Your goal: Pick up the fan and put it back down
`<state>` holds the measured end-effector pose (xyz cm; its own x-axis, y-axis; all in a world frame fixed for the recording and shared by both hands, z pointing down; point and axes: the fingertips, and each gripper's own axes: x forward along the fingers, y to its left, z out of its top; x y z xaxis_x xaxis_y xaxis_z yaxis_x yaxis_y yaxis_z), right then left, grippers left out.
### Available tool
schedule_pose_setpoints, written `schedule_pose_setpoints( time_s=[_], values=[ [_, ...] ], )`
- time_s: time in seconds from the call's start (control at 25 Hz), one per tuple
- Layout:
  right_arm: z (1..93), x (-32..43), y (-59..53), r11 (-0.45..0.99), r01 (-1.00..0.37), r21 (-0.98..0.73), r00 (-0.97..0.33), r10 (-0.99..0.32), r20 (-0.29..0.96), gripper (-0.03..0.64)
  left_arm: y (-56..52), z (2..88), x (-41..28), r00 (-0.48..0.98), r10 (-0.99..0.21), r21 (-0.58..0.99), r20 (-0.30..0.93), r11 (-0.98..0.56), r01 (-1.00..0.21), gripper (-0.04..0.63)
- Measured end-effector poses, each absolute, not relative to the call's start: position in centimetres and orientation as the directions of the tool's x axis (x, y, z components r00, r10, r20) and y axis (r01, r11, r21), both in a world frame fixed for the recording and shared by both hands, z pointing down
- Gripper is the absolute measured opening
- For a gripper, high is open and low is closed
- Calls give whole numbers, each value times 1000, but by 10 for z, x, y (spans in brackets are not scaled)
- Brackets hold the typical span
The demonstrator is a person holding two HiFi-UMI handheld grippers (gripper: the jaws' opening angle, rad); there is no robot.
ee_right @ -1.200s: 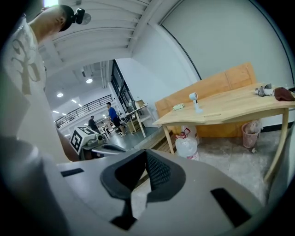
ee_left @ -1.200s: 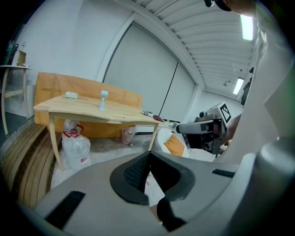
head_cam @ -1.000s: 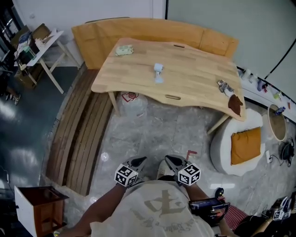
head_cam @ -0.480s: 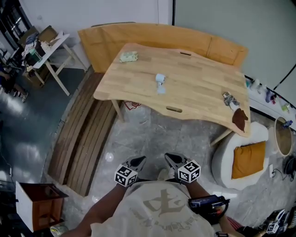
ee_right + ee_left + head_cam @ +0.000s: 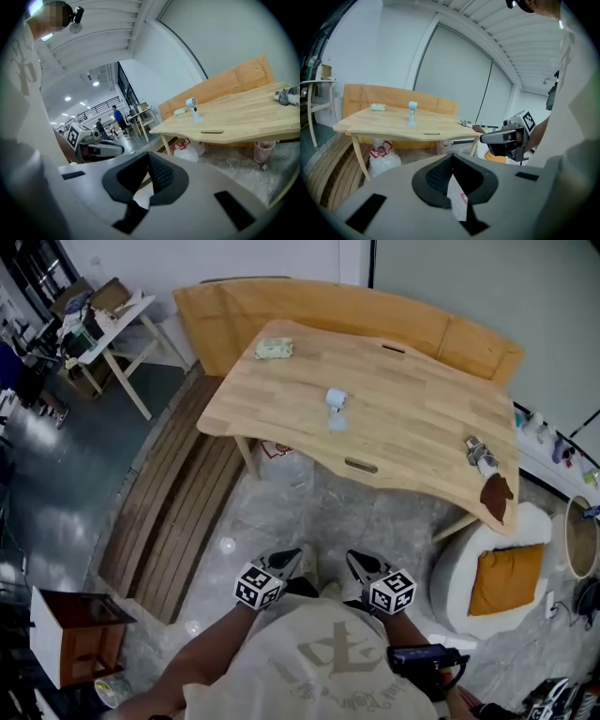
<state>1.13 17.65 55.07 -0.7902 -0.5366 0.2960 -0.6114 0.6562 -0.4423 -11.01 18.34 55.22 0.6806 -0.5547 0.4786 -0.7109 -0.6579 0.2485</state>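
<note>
The fan (image 5: 336,399) is small and pale blue-white, and it stands upright near the middle of the wooden table (image 5: 412,437). It also shows far off in the left gripper view (image 5: 412,112) and the right gripper view (image 5: 191,107). My left gripper (image 5: 286,564) and right gripper (image 5: 360,567) are held side by side close to my body, over the stone floor and well short of the table. Both point toward the table. The left gripper (image 5: 451,156) is shut with nothing in it, and so is the right gripper (image 5: 149,155).
A green packet (image 5: 274,350) lies at the table's far left, a grey object (image 5: 479,456) and a brown one (image 5: 495,494) at its right end. A plastic bag (image 5: 274,448) sits under the table. A slatted bench (image 5: 178,502) runs on the left, a white pouf with an orange cushion (image 5: 497,576) on the right.
The table has drawn nearer and shifted right and down in the head view. Both grippers have kept shut, side by side in front of my body.
</note>
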Motion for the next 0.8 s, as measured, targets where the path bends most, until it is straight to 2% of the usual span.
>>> schedule_pose_setpoints(
  time_s=[0.44,0.8],
  values=[
    [566,43,136,589,-665,-459,-744,-575,341,14,126,570,-74,732,-481,276,482,-710,-648,11],
    [554,58,50,588,-681,-437,-729,-602,326,14,41,568,-58,739,-489,267,463,-718,-643,11]
  ],
)
